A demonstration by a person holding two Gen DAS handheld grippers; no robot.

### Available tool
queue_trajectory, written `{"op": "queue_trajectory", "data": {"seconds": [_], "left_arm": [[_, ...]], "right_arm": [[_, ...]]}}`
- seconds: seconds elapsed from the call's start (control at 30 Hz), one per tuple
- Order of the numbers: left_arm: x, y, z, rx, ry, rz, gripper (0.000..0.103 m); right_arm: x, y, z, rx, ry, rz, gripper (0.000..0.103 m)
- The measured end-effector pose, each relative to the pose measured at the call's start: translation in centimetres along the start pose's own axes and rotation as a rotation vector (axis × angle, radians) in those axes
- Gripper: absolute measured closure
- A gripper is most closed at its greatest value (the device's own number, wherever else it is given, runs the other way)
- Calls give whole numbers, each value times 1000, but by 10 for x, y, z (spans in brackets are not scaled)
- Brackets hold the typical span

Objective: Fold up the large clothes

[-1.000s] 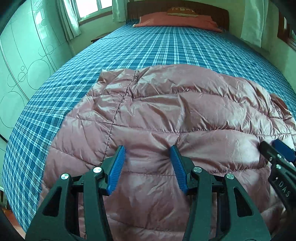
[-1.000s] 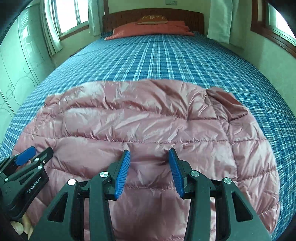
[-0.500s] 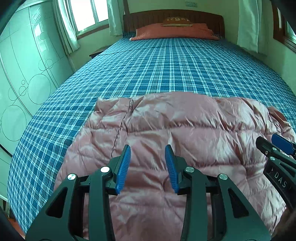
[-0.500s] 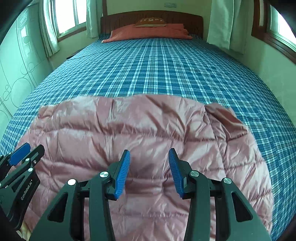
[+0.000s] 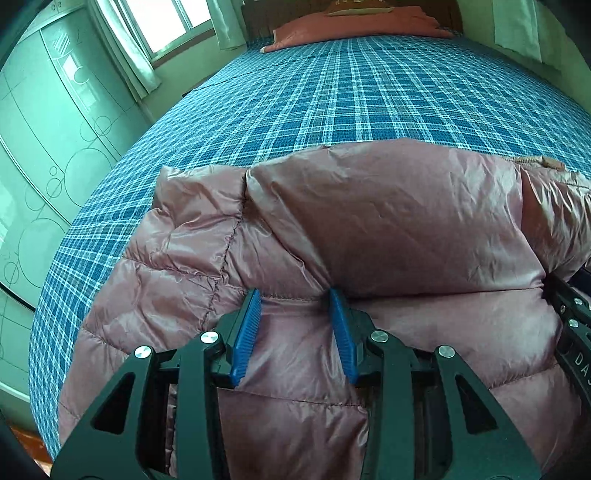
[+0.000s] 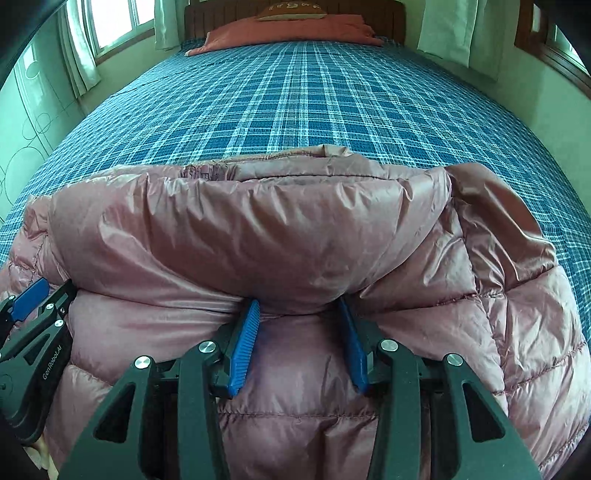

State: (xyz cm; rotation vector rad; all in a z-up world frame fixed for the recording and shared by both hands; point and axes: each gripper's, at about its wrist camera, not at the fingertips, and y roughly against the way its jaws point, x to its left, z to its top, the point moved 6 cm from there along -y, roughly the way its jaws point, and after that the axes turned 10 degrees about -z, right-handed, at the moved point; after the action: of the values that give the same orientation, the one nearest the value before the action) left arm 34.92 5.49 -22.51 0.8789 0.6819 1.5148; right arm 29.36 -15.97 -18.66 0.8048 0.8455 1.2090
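A dusty-pink quilted down jacket (image 5: 388, 229) lies on the blue plaid bed (image 5: 332, 92), with a puffy fold bulging across its middle. It also fills the right wrist view (image 6: 280, 236). My left gripper (image 5: 295, 299) is open, its blue pads resting on the jacket with the tips at the foot of the fold. My right gripper (image 6: 297, 304) is open in the same way, tips tucked under the fold's bulge. Each gripper shows at the edge of the other's view: the right one (image 5: 569, 314) and the left one (image 6: 33, 317).
The plaid bedspread (image 6: 295, 92) stretches beyond the jacket to salmon pillows (image 6: 288, 31) and a dark wooden headboard (image 6: 384, 14). A green wardrobe (image 5: 55, 147) stands on the left. Curtained windows (image 6: 118, 22) line the walls.
Both grippers have dropped lower and pushed forward onto the jacket. The jacket's middle now bulges up as a fold in front of the fingertips. Both stay open.
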Motion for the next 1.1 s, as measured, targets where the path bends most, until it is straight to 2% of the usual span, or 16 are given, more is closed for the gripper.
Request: {"op": "queue_trajectory", "data": {"seconds": [0.13, 0.2, 0.23, 0.33, 0.47, 0.53, 0.7, 0.9, 1.1], "left_arm": [[8, 24, -3, -25, -6, 5, 63], [19, 43, -6, -55, 3, 9, 55], [28, 53, -10, -68, 18, 8, 51], [58, 75, -22, -82, 82, -20, 49], [100, 92, -46, -77, 174, -39, 46], [116, 95, -55, -69, 201, -29, 46], [141, 92, -73, -46, 246, -11, 45], [140, 84, -76, -34, 247, -13, 45], [144, 77, -80, -23, 266, -17, 45]], "right_arm": [[-5, 19, -1, -18, 0, -14, 59], [-7, 41, -3, -54, -10, -3, 59], [-7, 54, -5, -74, -10, 0, 59], [-7, 83, -17, -121, -1, 15, 59], [2, 102, -35, -143, 10, 42, 58], [10, 100, -41, -132, 19, 44, 54], [28, 72, -48, -97, 44, 4, 53], [32, 54, -49, -76, 54, -17, 53], [32, 52, -50, -97, 63, -35, 53]]}}
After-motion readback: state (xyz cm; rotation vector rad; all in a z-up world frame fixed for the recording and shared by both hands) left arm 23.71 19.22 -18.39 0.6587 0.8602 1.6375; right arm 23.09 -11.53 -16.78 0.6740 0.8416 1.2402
